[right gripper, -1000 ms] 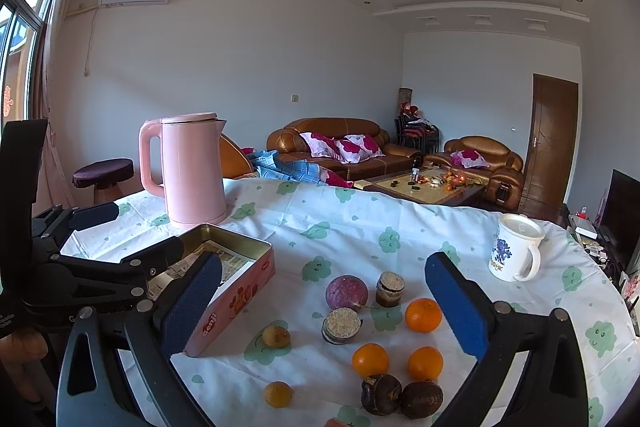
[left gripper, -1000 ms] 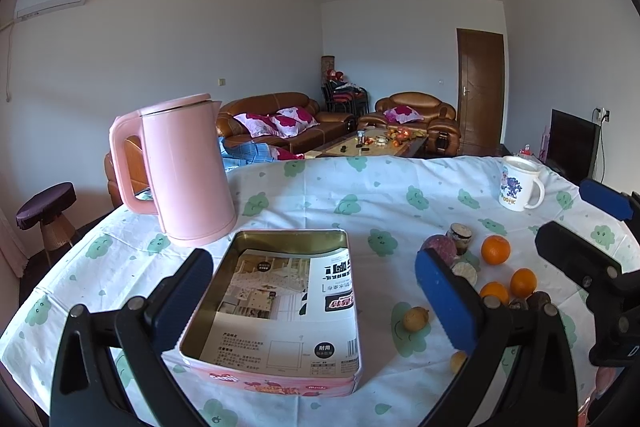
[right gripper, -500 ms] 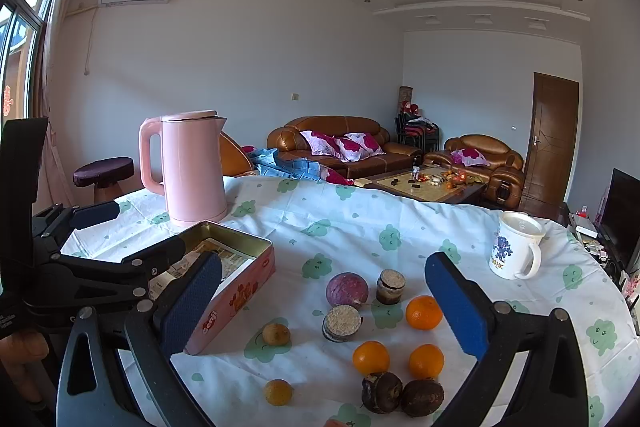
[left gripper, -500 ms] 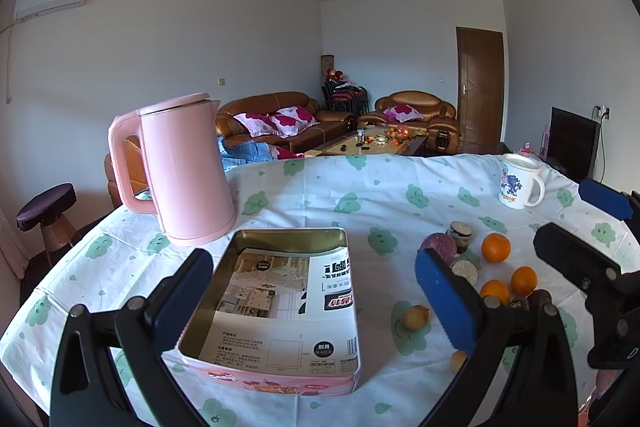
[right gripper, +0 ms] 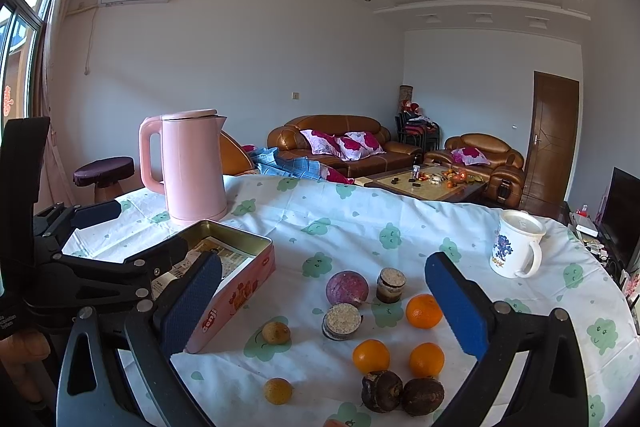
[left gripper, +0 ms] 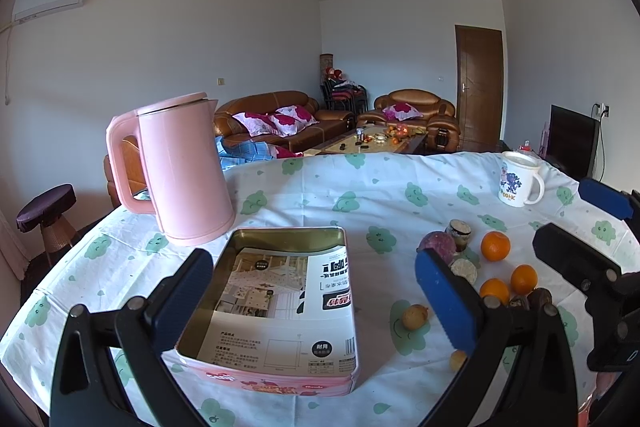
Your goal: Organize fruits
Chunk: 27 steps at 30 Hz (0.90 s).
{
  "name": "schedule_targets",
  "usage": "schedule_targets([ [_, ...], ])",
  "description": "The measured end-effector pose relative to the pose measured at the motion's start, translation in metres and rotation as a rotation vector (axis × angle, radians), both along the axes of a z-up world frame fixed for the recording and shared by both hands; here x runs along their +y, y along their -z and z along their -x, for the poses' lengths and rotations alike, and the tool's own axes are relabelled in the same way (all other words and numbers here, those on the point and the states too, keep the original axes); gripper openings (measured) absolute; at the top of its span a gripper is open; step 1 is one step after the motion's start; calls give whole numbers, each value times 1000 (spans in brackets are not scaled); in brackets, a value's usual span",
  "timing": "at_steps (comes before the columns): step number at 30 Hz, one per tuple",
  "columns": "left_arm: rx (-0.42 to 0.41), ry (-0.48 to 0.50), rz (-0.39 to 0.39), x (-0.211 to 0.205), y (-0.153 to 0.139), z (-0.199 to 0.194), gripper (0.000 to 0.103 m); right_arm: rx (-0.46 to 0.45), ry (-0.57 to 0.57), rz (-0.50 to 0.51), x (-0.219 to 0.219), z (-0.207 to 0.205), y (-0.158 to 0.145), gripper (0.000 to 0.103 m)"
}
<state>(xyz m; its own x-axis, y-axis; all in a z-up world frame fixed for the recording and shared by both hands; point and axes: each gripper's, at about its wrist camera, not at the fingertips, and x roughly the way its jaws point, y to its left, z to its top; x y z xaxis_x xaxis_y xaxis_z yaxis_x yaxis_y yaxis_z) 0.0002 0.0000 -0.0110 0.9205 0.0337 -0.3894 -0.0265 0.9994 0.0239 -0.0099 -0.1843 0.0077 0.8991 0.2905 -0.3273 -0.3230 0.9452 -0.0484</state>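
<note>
Hovering wide: left hand-held gripper [left gripper: 314, 303], right hand-held gripper [right gripper: 324, 301] | tin [left gripper: 280, 291] interior: left view | dark fruits [right gripper: 402, 391], perhaps: right view

Left wrist view: set low above the near edge of the table [left gripper: 304, 187], looking forward between two spread blue-padded fingers [left gripper: 182, 301], close over the open tin [left gripper: 276, 307]; pink kettle [left gripper: 180, 175] just behind it, fruit cluster off to the right, right gripper [left gripper: 592, 251] entering at the right edge. Right wrist view: set further right, also low and facing across the table toward the sofa [right gripper: 340, 143], near above the oranges [right gripper: 424, 311] and dark fruits; left gripper [right gripper: 132, 247] in at the left edge. Shared by both: tin, kettle, mug [right gripper: 516, 247], fruit cluster, sofa, door [right gripper: 554, 143]
</note>
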Motion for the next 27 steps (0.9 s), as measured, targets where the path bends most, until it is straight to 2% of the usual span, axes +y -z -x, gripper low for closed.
schedule_targets([
  [17, 38, 44, -36, -24, 13, -4, 103, 54, 50, -10, -24, -3, 19, 102],
  [24, 79, 71, -23, -38, 29, -9, 103, 83, 99, -11, -43, -3, 34, 102],
  [27, 101, 108, -47, -53, 40, -9, 103, 107, 127, -19, -55, -2, 43, 102],
])
